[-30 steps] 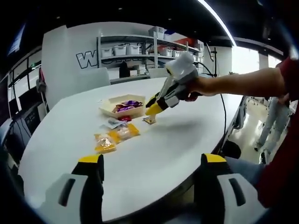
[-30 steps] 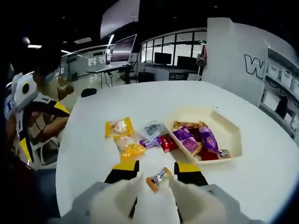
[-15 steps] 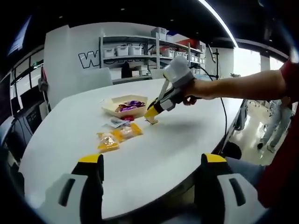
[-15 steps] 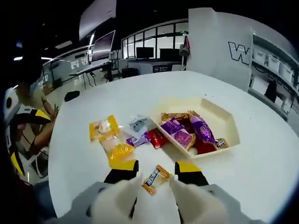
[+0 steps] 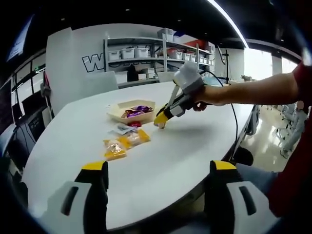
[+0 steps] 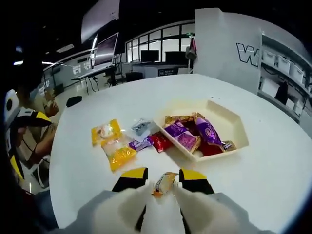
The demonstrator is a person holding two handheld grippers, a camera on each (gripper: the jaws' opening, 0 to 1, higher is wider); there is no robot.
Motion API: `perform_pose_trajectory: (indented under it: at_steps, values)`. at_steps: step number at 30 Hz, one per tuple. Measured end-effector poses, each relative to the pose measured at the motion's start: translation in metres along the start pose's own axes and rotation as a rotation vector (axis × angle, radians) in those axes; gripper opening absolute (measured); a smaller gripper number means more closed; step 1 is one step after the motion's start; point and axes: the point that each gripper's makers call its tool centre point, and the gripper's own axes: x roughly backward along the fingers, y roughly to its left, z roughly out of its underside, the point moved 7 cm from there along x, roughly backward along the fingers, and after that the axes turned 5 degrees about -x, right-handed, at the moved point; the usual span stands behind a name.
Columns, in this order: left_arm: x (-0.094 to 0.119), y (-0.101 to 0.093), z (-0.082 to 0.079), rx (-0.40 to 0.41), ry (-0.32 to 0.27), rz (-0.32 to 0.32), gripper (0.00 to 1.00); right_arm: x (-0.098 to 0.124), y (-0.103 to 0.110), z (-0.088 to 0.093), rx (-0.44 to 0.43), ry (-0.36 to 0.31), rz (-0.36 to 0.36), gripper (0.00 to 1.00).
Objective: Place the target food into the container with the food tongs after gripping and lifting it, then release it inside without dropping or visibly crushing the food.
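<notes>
We are holding the right gripper (image 6: 164,181) low over the white table (image 6: 273,170), its yellow-tipped jaws clenched on a small orange-wrapped snack (image 6: 164,183) that is sitting between the tips, just above the tabletop as far as we can tell. In the left gripper view we are seeing that same gripper (image 5: 161,121) from the side, reaching in from the right on an outstretched arm (image 5: 248,88), tips pointing down near the table surface just beside the container (image 5: 130,110). The container, a shallow cream tray (image 6: 229,127), is lying a little ahead and to the right of the held snack in the right gripper view; it is already carrying purple, red and gold packets (image 6: 195,136) bunched toward one side, with its far side bare. Outside the tray, we are seeing a red packet (image 6: 159,142) and a purple one (image 6: 139,144) touching its near wall, a clear-and-grey packet (image 6: 141,127) just beyond them, and two yellow bags (image 6: 113,146) lying further off. We are keeping the left gripper (image 5: 155,195) well apart from all this, near the table's edge, its jaws spread wide with nothing between them.
</notes>
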Motion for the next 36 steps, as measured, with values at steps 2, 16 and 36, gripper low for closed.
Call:
perform_pose_trajectory:
  at_steps: [2, 16, 36]
  values:
    - [0.0, 0.0, 0.0, -0.003, 0.002, 0.001, 0.83, 0.002, 0.0, -0.002, -0.015, -0.008, -0.005, 0.19]
    - [-0.002, -0.005, -0.003, -0.014, 0.003, 0.014, 0.83, 0.007, -0.001, 0.0, -0.039, -0.025, 0.004, 0.23]
    - [0.002, -0.001, 0.0, -0.013, 0.002, 0.0, 0.83, 0.004, 0.007, -0.011, -0.053, -0.05, 0.026, 0.18]
